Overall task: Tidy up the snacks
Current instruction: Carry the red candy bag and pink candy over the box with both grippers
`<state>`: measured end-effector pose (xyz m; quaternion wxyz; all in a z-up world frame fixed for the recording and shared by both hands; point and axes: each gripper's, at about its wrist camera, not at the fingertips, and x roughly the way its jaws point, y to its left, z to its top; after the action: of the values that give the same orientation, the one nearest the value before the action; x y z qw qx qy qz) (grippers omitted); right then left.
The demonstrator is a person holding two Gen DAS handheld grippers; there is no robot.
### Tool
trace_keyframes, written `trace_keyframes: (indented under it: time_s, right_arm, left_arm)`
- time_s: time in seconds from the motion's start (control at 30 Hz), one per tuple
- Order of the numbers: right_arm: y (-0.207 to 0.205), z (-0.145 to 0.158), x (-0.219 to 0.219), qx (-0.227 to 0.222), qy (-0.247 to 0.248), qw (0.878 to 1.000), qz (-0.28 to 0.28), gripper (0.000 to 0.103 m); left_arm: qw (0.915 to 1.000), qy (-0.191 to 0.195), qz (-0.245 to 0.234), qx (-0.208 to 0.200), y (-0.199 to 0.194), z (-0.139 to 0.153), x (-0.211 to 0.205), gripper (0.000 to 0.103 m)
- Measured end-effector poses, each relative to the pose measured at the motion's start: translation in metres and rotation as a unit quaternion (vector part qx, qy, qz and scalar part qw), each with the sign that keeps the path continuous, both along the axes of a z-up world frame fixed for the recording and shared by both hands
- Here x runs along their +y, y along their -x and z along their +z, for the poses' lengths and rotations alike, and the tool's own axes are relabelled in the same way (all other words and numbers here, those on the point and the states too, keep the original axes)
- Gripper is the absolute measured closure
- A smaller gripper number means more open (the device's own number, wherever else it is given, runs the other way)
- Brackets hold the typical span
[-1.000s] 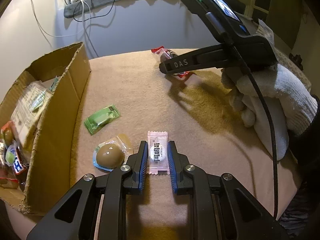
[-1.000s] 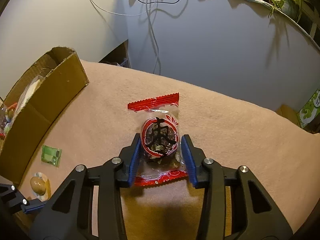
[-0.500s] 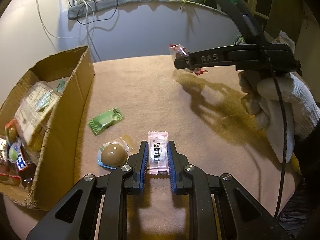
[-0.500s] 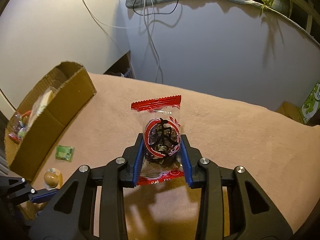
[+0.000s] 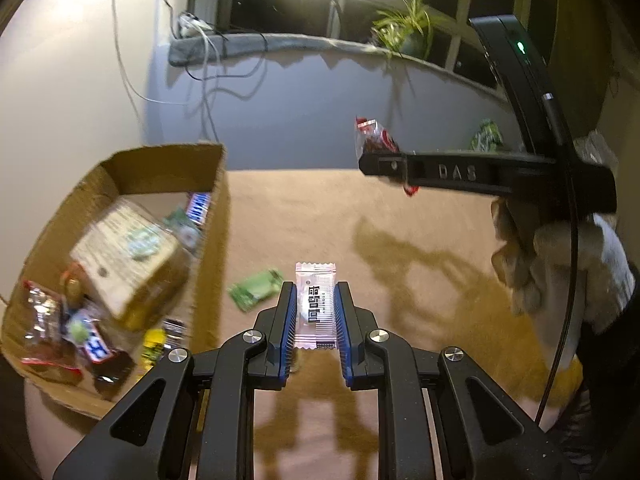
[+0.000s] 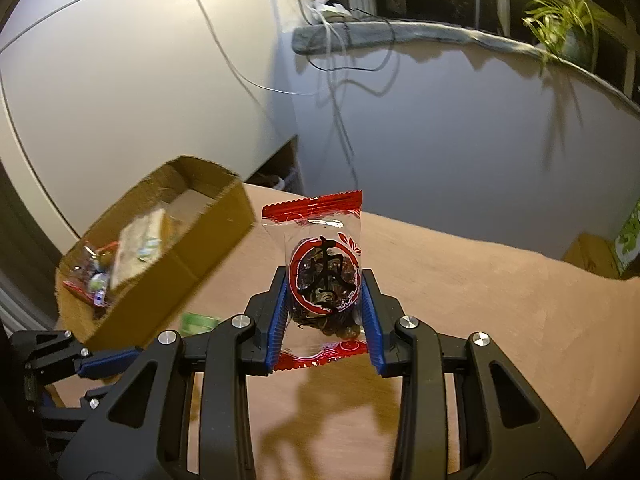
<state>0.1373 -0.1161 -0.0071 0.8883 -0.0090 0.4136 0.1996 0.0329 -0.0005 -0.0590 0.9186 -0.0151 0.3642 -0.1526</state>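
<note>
My left gripper is shut on a small white candy packet with black print, held above the tan table. My right gripper is shut on a clear packet with red ends and a dark fruit inside, also lifted off the table. That red packet shows in the left wrist view at the tip of the right gripper, which a gloved hand holds. An open cardboard box with several snacks in it stands to the left; the same box appears in the right wrist view.
A green packet lies on the tan table cloth beside the box. A grey wall runs behind the table, with cables hanging down and a potted plant on its ledge. A green bag sits at the far right.
Both grippers have risen from the table with their packets. The box interior has come into view and the egg-shaped snack near the left fingers has dropped out of sight.
</note>
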Motion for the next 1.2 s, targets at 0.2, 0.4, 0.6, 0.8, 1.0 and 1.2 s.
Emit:
trace_keyframes:
  time_s: [0.2,0.4,0.6,0.8,1.0,1.2]
  right_arm:
    - [0.000,0.006,0.031,-0.005,-0.002,1.000,0.026,0.068]
    - [-0.006,0.005,0.062,-0.003,0.004,0.999,0.050,0.068]
    - [-0.014,0.006,0.092,-0.007,0.005,0.997,0.075,0.068]
    - [-0.022,0.000,0.120,0.000,-0.002,0.995,0.097,0.068]
    - [-0.031,-0.008,0.144,0.011,0.002,0.993,0.117,0.068]
    - [-0.039,-0.013,0.159,0.020,0.009,0.992,0.127,0.068]
  left_arm:
    - [0.9991,0.022,0.033,-0.018,-0.002,0.014,0.031,0.086]
    - [0.9967,0.036,0.067,-0.029,-0.003,0.021,0.062,0.086]
    - [0.9948,0.032,0.090,-0.034,-0.003,0.021,0.083,0.086]
    - [0.9935,0.021,0.106,-0.035,-0.007,0.020,0.095,0.086]
    - [0.9922,0.018,0.119,-0.033,-0.008,0.017,0.105,0.086]
    - [0.9912,0.014,0.128,-0.033,-0.006,0.017,0.113,0.086]
